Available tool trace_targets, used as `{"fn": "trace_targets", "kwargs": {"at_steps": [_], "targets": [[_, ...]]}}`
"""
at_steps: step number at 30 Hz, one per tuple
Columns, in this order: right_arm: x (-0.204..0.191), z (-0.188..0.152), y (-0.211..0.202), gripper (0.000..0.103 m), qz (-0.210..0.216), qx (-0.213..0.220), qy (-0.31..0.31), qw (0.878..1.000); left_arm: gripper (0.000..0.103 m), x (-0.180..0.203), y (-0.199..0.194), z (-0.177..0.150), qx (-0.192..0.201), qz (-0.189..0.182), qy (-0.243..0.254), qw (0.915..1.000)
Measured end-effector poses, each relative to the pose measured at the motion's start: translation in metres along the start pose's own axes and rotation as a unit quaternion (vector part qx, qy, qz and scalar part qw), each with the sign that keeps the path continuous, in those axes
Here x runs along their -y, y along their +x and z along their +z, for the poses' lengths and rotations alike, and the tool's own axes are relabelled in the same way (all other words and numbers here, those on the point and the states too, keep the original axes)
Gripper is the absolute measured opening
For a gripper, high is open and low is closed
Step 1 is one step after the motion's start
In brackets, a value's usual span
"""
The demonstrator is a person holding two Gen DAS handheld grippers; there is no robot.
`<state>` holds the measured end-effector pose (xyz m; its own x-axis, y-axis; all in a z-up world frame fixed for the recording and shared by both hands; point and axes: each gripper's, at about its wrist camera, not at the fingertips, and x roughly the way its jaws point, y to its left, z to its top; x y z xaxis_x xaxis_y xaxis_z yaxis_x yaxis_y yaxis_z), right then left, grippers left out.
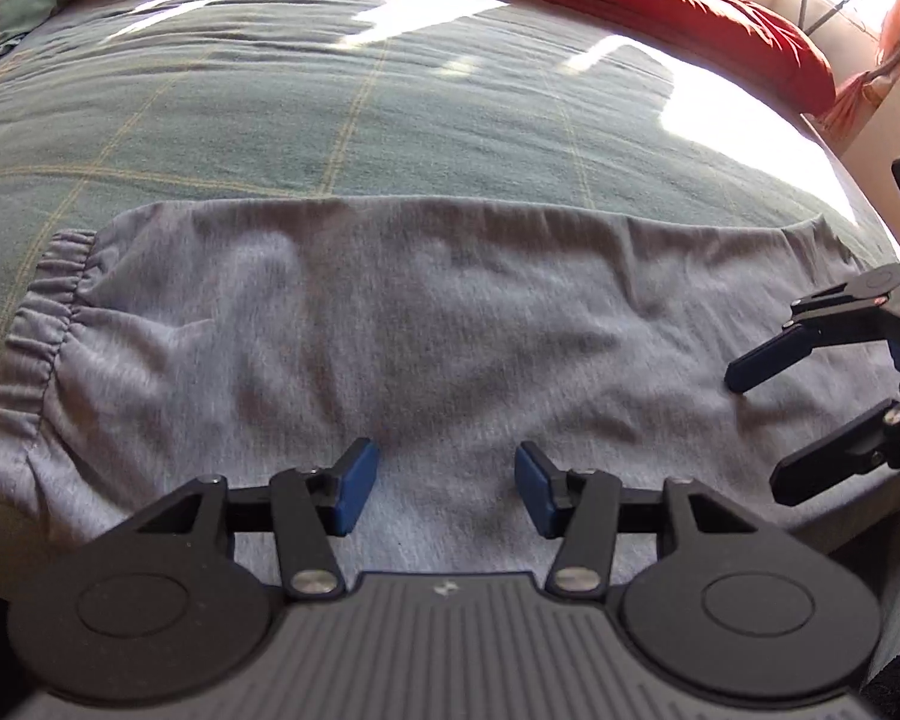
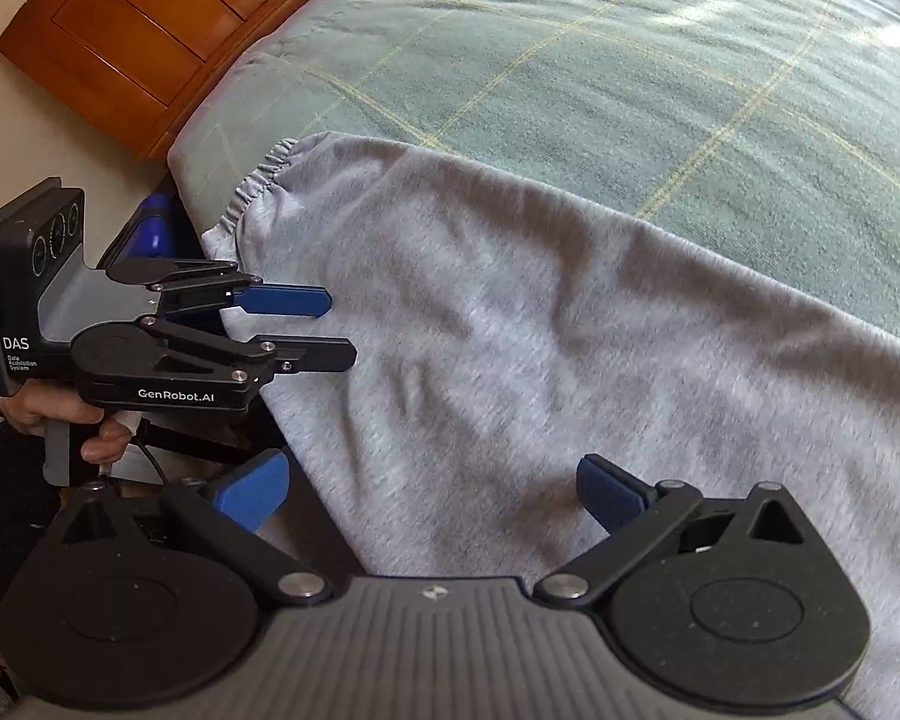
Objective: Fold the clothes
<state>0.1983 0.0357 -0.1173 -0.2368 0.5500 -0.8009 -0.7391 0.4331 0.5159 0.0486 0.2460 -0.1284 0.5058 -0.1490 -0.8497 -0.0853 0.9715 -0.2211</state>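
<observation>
Grey garment (image 1: pixel 390 324): lies flat on the bed (image 1: pixel 330 108), long axis along the bed's near edge, elastic cuff (image 1: pixel 42 312) toward its left end. Left gripper (image 1: pixel 447 489): fingers part open above the cloth, nothing between them. Right gripper (image 2: pixel 432 492): fingers wide, over the garment's near edge, gripping nothing. No containers visible.
</observation>
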Motion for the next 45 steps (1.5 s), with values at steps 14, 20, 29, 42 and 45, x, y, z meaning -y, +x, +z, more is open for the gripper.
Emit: {"fn": "trace_targets", "kwargs": {"at_steps": [14,20,29,42,45], "targets": [[0.008,-0.020,-0.033,0.103,-0.217,-0.002,-0.070,0.974,0.055,0.037,-0.001,0.055,0.044,-0.023,0.066,0.9966],[0.039,-0.037,-0.018,0.103,-0.243,-0.029,-0.041,0.969,0.055,0.028,0.039,0.082,0.035,-0.026,0.037,0.9984],[0.044,-0.046,-0.020,0.103,-0.241,0.003,-0.028,0.970,0.056,-0.031,0.022,0.073,0.031,0.059,-0.025,0.9975],[0.033,-0.041,-0.042,0.103,-0.244,0.010,-0.007,0.970,0.060,-0.001,0.011,0.018,0.020,0.002,0.001,0.9998],[0.028,-0.046,-0.056,0.103,-0.265,0.016,-0.008,0.964,0.060,-0.014,-0.002,0.005,0.019,0.017,-0.016,0.9996]]}}
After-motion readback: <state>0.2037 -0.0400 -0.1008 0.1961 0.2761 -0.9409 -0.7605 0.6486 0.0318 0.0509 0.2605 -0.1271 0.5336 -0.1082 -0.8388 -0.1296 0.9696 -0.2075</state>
